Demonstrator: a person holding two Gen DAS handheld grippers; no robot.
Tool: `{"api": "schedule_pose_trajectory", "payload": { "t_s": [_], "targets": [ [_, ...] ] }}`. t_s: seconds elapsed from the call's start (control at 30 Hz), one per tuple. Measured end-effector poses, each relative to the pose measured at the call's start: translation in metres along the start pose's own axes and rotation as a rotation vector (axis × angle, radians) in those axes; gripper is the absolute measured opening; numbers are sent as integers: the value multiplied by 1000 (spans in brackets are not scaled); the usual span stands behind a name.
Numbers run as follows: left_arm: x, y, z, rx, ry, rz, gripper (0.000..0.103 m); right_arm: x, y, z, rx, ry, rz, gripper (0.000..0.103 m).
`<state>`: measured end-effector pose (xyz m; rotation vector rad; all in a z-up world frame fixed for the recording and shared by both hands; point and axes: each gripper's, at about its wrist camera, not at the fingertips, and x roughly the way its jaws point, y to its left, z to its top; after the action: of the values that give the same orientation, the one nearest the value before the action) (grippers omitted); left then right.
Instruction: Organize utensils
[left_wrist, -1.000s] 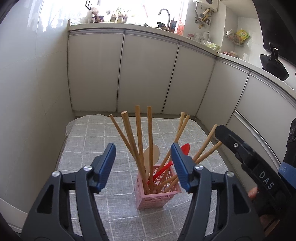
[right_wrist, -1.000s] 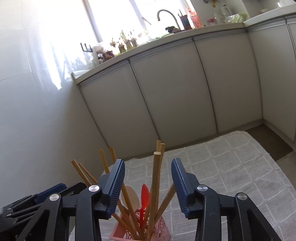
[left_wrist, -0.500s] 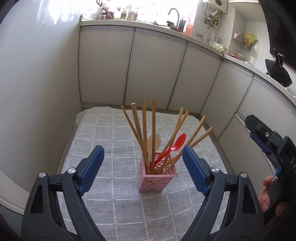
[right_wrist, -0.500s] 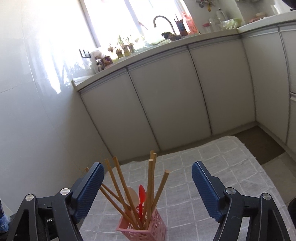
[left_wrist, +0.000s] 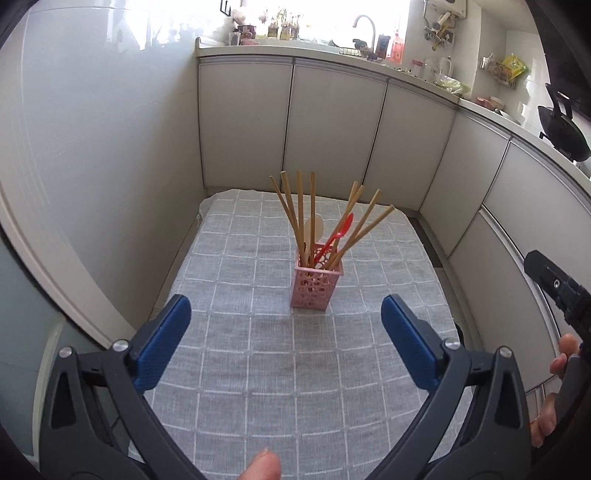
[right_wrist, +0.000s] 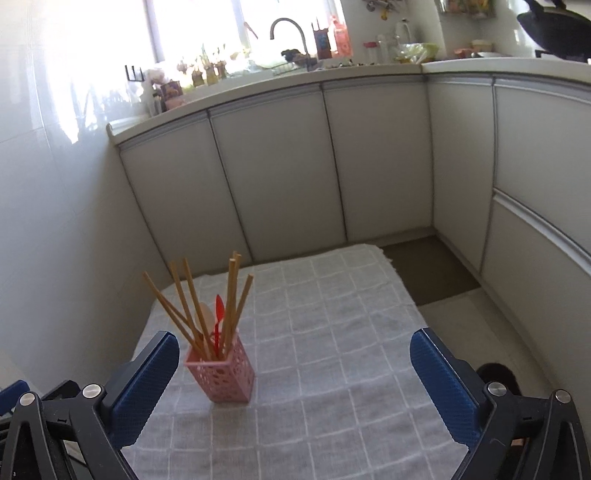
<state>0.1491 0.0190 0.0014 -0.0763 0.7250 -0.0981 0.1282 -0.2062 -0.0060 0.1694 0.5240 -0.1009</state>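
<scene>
A pink perforated holder stands upright on a grey checked cloth. In it lean several wooden chopsticks, a red spoon and a pale wooden spoon. My left gripper hangs back from the holder, its jaws opening wide with nothing between them. My right gripper also stands off, the holder near its left finger, its jaws opening and empty. In the left wrist view the right gripper's black body and a hand show at the right edge.
White cabinet doors and a tiled wall close in the cloth at the back and left. A counter with a tap and bottles runs above. A dark floor mat lies at the right.
Both grippers have pulled back and up from the holder, and their jaws have spread from close around the chopsticks to wide apart. The holder and utensils stay put.
</scene>
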Motion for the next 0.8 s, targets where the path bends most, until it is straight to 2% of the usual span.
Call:
{"api": "schedule_pose_trajectory", "payload": {
  "t_s": [0.17, 0.33, 0.63, 0.8],
  "targets": [
    [-38, -11, -23, 37, 6, -12, 102, -49, -6, -23, -5, 36, -23, 103],
    [-63, -12, -46, 43, 5, -41, 102, -80, -11, -46, 17, 58, -46, 103],
    [-73, -4, -56, 29, -5, 6, 102, -116, -4, -68, -15, 60, -126, 103],
    [-77, -11, -61, 47, -8, 6, 102, -121, -1, -70, -20, 51, -133, 103]
  ]
}}
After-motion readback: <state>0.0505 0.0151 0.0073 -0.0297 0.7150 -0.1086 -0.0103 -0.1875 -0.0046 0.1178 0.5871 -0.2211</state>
